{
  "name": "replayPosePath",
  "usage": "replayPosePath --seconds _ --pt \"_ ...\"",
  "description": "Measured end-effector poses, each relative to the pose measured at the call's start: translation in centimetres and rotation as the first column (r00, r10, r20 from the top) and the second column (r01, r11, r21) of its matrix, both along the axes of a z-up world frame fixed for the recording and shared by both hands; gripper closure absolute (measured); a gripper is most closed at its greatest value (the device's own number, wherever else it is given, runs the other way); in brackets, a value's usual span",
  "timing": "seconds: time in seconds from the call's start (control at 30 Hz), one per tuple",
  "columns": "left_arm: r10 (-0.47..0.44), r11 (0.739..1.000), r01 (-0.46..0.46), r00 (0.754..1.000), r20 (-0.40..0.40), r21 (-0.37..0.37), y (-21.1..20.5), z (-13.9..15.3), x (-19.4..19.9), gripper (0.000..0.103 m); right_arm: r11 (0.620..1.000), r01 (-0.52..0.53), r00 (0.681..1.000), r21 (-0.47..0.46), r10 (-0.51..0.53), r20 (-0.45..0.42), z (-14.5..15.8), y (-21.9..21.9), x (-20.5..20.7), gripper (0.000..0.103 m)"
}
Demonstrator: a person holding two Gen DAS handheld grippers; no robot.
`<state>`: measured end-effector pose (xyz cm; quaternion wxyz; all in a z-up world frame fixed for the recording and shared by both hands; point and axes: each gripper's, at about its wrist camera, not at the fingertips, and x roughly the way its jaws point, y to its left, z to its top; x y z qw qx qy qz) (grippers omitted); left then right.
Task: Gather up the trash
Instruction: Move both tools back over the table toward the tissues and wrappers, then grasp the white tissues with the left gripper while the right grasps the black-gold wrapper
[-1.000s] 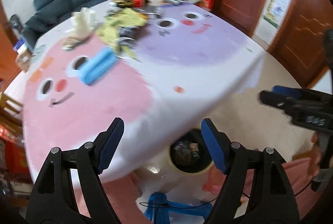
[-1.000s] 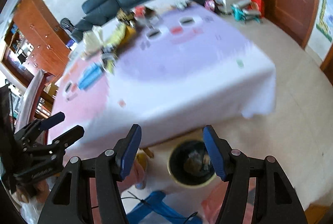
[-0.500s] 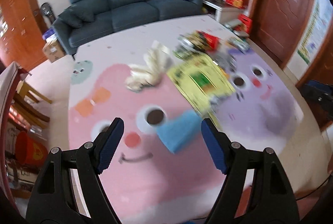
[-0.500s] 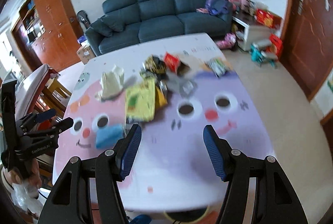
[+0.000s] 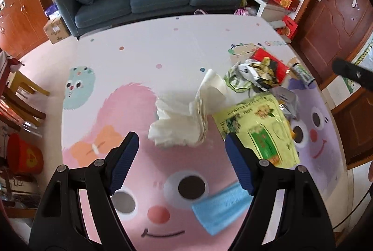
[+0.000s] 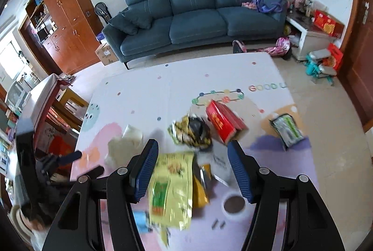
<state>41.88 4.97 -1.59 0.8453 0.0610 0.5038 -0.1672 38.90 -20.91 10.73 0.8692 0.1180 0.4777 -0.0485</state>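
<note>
Trash lies on a table with a cartoon-print cloth (image 5: 139,78). My left gripper (image 5: 181,157) is open and empty, just short of a crumpled white tissue wad (image 5: 184,120). A blue face mask (image 5: 221,204) lies under its right finger. A yellow-green bag (image 5: 258,129) lies to the right. My right gripper (image 6: 191,169) is open and empty above that yellow-green bag (image 6: 172,188). Beyond it lie a black-and-yellow wrapper (image 6: 193,132), a red box (image 6: 223,120) and a green-white packet (image 6: 289,129). The tissue shows left (image 6: 123,143).
A dark blue sofa (image 6: 193,10) stands behind the table. Wooden cabinets (image 6: 63,17) line the left wall, with chairs (image 5: 21,101) at the table's left side. A red bucket (image 5: 23,155) sits on the floor at left. A wooden door (image 5: 333,13) is at right.
Both grippers have swung up from the bin beside the table and moved forward over the tabletop. The trash pile is now closer and lower in both views. Both stay open.
</note>
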Motion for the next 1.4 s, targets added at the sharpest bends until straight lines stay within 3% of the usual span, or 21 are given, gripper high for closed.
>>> replayPosePath --seconds 0.2,0.5,0.57,0.67,0.73,0.8,0.83,0.9,1.03,1.2,1.4 --pt "-0.014 1.000 0.014 1.000 -0.014 0.011 -2.6 -2.3 2.6 0.029 1.000 -0.015 0.998 0.012 0.015 -0.060 -5.3 -0.8 5.8 0.040" --pt "-0.036 0.997 0.038 0.999 -0.024 0.064 -4.9 -5.5 4.7 0.029 0.994 -0.105 0.986 -0.035 0.099 -0.135 -11.6 0.8 9.7 0.040" --pt "-0.043 0.996 0.044 0.999 -0.024 0.072 -4.9 -6.0 4.9 0.034 0.993 -0.115 0.982 -0.039 0.108 -0.152 -12.6 1.0 9.9 0.040" --pt "-0.041 0.996 0.043 0.999 -0.037 0.076 -4.8 -6.6 5.3 0.050 0.991 -0.129 0.979 -0.034 0.122 -0.162 -13.5 1.3 9.7 0.040" --pt "-0.045 0.997 0.048 0.997 -0.058 0.057 -4.7 -7.0 5.5 0.067 0.990 -0.135 0.980 -0.028 0.129 -0.154 -13.8 1.2 9.4 0.040" --pt "-0.039 0.998 0.042 0.996 -0.086 0.037 -4.5 -7.4 5.8 0.077 0.990 -0.136 0.980 -0.022 0.131 -0.147 -13.7 1.1 9.1 0.040" --pt "-0.038 0.999 0.041 0.995 -0.094 0.033 -4.6 -7.6 5.8 0.088 0.990 -0.137 0.980 -0.011 0.134 -0.145 -13.9 1.1 8.9 0.040" --pt "-0.035 0.999 0.038 0.995 -0.096 0.034 -4.5 -7.9 5.8 0.099 0.991 -0.137 0.981 -0.008 0.135 -0.141 -13.4 1.2 8.5 0.045" --pt "-0.008 1.000 0.010 0.997 -0.075 0.029 -3.9 -7.7 5.7 0.101 0.991 -0.133 0.984 0.000 0.132 -0.117 -13.1 1.2 7.7 0.061" --pt "0.029 1.000 -0.029 0.998 -0.059 0.011 -2.7 -6.3 5.4 0.102 0.993 -0.117 0.989 -0.012 0.116 -0.094 -12.0 1.5 6.4 0.065" --pt "0.028 0.999 -0.029 1.000 -0.013 -0.023 -1.0 -2.5 3.1 0.102 0.995 -0.096 0.995 -0.017 0.095 -0.025 -8.9 1.6 3.6 0.066"
